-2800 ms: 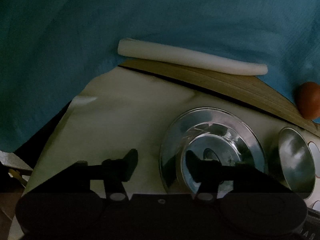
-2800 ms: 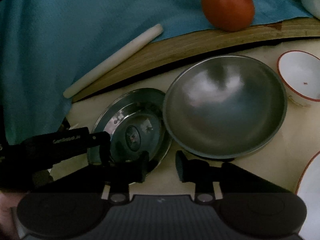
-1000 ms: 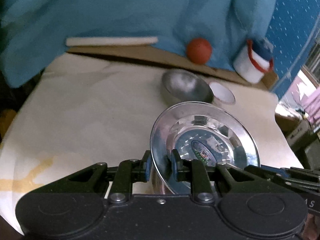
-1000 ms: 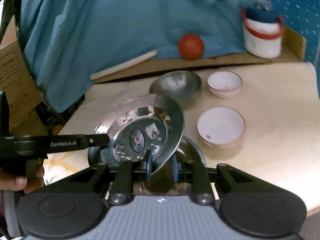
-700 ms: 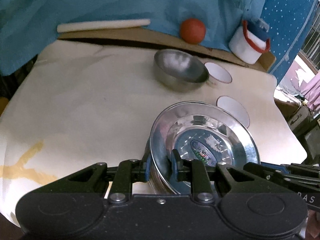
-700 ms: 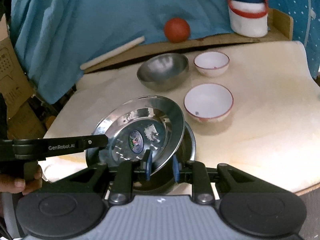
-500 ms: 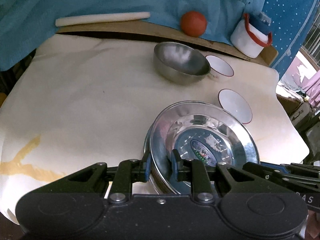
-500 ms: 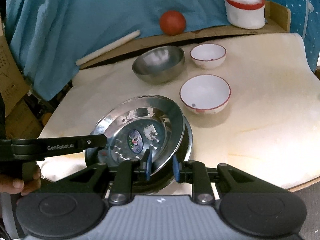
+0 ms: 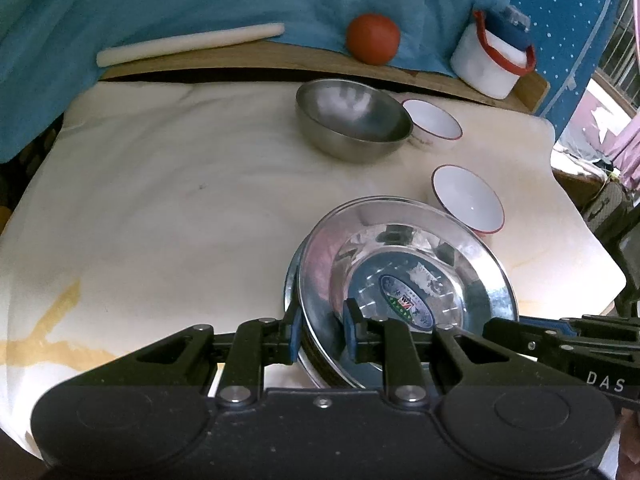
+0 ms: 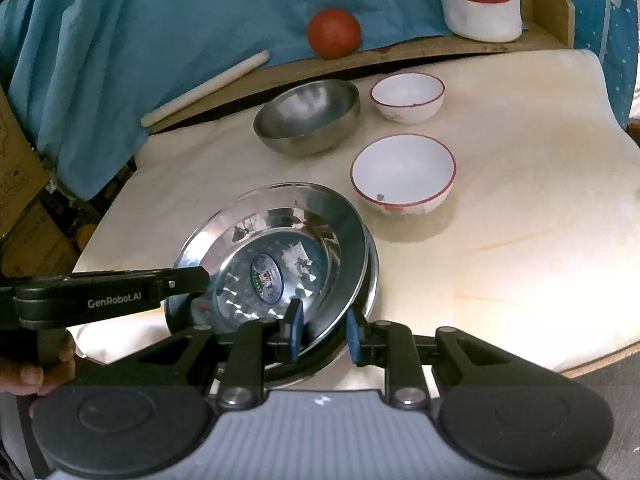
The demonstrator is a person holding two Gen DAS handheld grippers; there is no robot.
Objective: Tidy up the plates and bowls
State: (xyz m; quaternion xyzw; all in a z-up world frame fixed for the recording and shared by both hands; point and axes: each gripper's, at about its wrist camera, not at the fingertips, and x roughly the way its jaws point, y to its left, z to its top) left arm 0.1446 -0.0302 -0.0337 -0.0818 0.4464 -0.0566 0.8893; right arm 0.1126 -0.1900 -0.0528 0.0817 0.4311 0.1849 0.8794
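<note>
A shiny steel plate (image 9: 404, 268) with a round sticker sits over a second steel plate (image 9: 294, 280) at the table's near edge. My left gripper (image 9: 320, 330) is shut on the top plate's left rim. My right gripper (image 10: 322, 330) is shut on the same plate's (image 10: 280, 252) near right rim. The lower plate's rim (image 10: 372, 276) shows beneath it. A steel bowl (image 9: 352, 124) stands farther back. Two white red-rimmed bowls stand near it, one close (image 10: 404, 174) and one far (image 10: 408, 96).
The table (image 9: 160, 184) has a cream cloth. At the back a wooden board holds a white rolling pin (image 9: 188, 44), a red ball (image 9: 372, 38) and a white container with a red handle (image 9: 492, 60). A cardboard box (image 10: 16, 184) stands at the left.
Both grippers took hold of the steel plate at the back, carried it toward the near edge and lowered it onto the second plate. In the last half second it sank slightly.
</note>
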